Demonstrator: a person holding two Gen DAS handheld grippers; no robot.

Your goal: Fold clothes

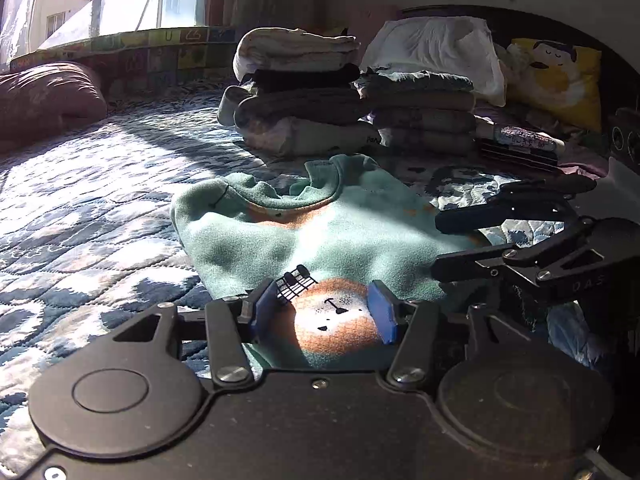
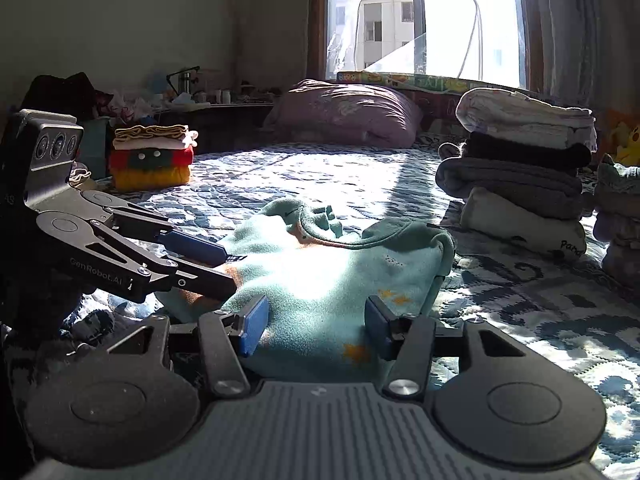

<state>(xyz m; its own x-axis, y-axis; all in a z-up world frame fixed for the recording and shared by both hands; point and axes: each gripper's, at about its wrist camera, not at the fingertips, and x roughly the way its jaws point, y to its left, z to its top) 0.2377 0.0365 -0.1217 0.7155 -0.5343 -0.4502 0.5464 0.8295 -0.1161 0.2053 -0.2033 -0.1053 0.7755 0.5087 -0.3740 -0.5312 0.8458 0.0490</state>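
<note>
Left gripper [image 1: 326, 310]: blue pads spread apart, nothing between them, low over the near hem of a mint fleece top [image 1: 304, 236] with an orange round print. Right gripper [image 2: 316, 324]: jaws likewise apart, fuzzy fabric just ahead. Top lies rumpled on quilted blue-white bedspread [image 1: 92, 216]. Beyond it, folded stacks [image 1: 298, 92].

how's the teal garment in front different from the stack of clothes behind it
The teal garment lies spread in one rumpled layer on the quilt; the stack of clothes is folded into neat bundles piled high. The garment is one teal piece; the stack mixes white, black and grey. Both rest on the same bed.
</note>
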